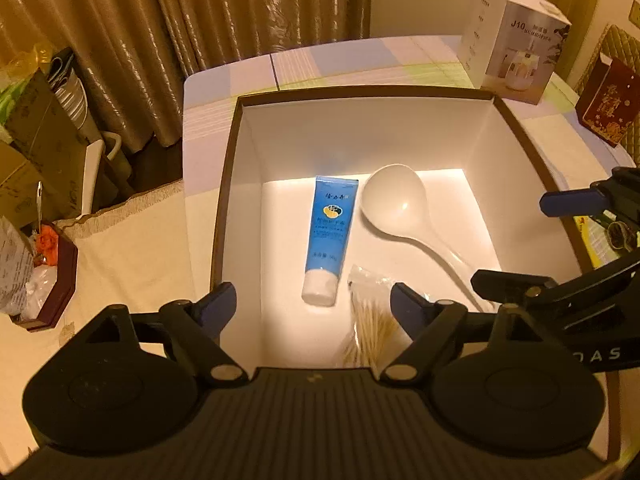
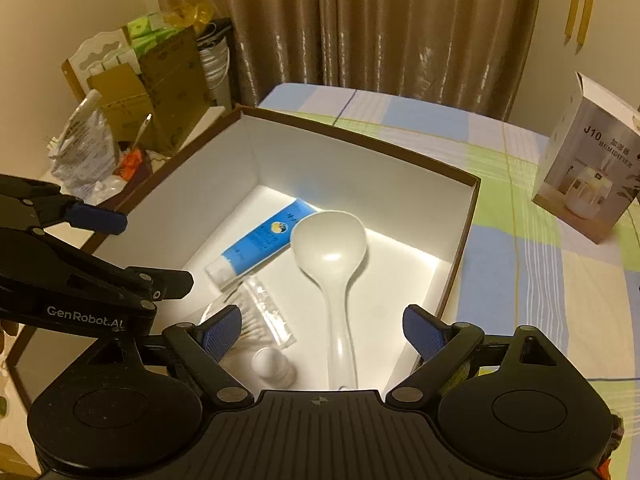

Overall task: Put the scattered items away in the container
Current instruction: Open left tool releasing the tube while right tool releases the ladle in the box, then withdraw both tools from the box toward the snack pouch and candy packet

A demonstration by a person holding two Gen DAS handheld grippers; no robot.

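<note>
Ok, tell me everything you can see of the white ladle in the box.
The white ladle looks like glossy plastic, with a round, deep bowl and a long, slim handle. It lies flat on the floor of the box, bowl facing up at the far end, handle running toward the cameras. Its bowl rim overlaps the blue tube in the right view. Neither claw touches it.

Dim, warm-lit room with drawn curtains

Brown curtains (image 1: pixel 160 40) hang behind a tabletop (image 2: pixel 520 248) under a pastel plaid cloth; cardboard boxes (image 2: pixel 160 80) stack against a cream wall (image 2: pixel 80 12).
</note>
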